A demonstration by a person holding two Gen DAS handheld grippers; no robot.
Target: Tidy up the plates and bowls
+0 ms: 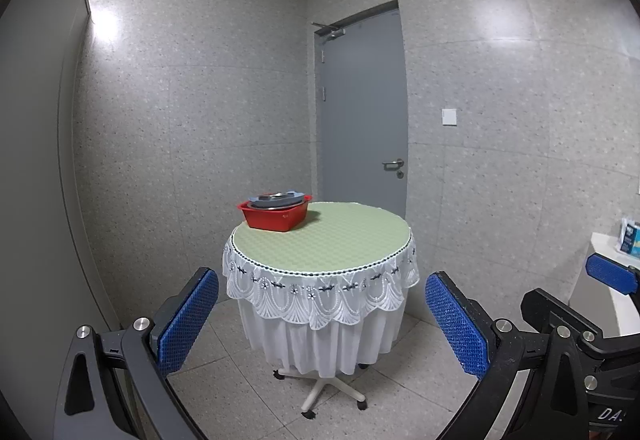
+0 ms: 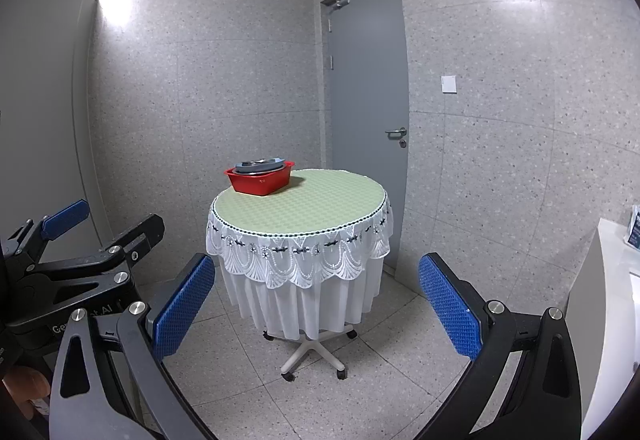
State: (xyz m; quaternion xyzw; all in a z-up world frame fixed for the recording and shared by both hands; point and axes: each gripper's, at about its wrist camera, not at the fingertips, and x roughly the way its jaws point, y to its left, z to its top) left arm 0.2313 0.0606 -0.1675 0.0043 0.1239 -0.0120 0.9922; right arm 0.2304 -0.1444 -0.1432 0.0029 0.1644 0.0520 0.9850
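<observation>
A red basin [image 1: 276,218] [image 2: 260,182] stands at the far left of a round table [image 1: 332,240] [image 2: 312,204]. Stacked inside it are a metal bowl [image 1: 274,198] [image 2: 256,163] and a grey-blue dish; what lies under them is hidden. My left gripper [image 1: 322,320] is open and empty, well short of the table. My right gripper [image 2: 316,306] is open and empty too, level with the left one and just to its right. Both point at the table from a distance.
The table has a green top, a white lace cloth and a wheeled base [image 2: 312,352]. A shut grey door [image 1: 360,112] is behind it. A white counter [image 2: 612,280] with a small box stands at the right. Tiled floor surrounds the table.
</observation>
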